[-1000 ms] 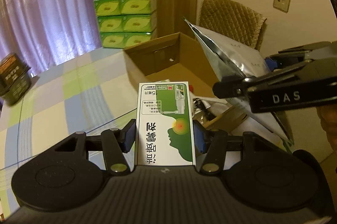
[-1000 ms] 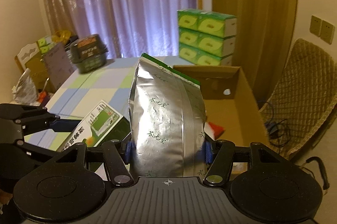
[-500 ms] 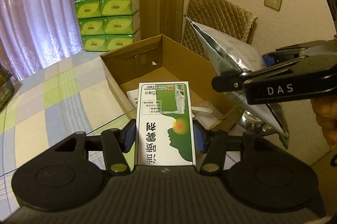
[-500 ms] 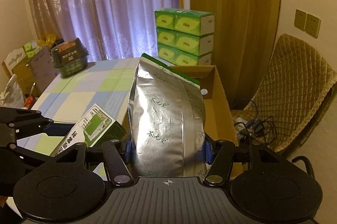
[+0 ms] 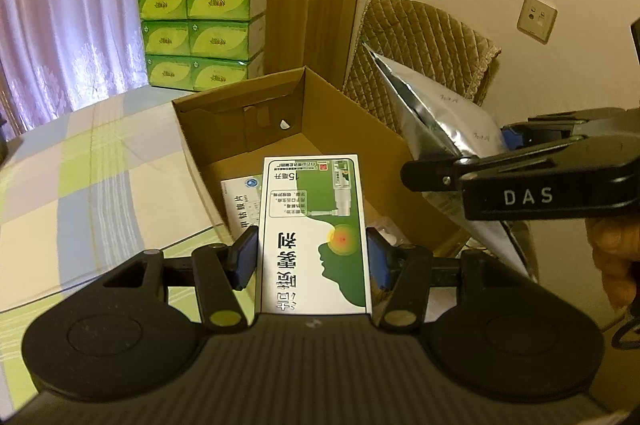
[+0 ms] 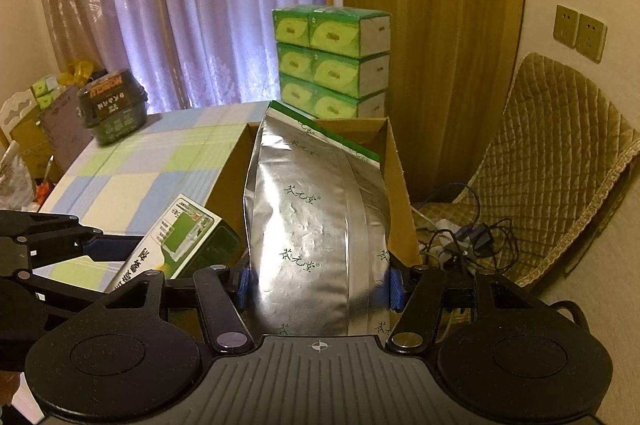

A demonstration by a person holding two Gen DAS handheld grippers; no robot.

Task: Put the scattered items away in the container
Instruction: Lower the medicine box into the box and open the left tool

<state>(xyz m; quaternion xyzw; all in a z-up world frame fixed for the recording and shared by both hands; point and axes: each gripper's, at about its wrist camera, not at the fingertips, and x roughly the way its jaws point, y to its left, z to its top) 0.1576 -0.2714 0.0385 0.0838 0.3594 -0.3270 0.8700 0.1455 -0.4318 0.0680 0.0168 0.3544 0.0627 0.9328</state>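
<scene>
My left gripper (image 5: 312, 257) is shut on a green and white medicine box (image 5: 314, 233), held over the near end of the open cardboard box (image 5: 224, 161). Inside that cardboard box lies a white and blue packet (image 5: 242, 203). My right gripper (image 6: 320, 281) is shut on a silver foil bag (image 6: 316, 225) with a green top, upright over the cardboard box (image 6: 394, 185). In the left wrist view the foil bag (image 5: 440, 121) and right gripper (image 5: 516, 181) hang beside the box's right wall. In the right wrist view the medicine box (image 6: 180, 237) shows at lower left.
The cardboard box sits at the edge of a table with a checked cloth (image 5: 80, 177). Stacked green tissue packs (image 5: 202, 33) stand behind it. A dark tub (image 6: 112, 107) rests far left on the table. A quilted chair (image 6: 560, 165) and tangled cables (image 6: 464, 241) lie to the right.
Both grippers have moved forward with their loads, so the cardboard box now lies closer and lower in both views. The grips are unchanged.
</scene>
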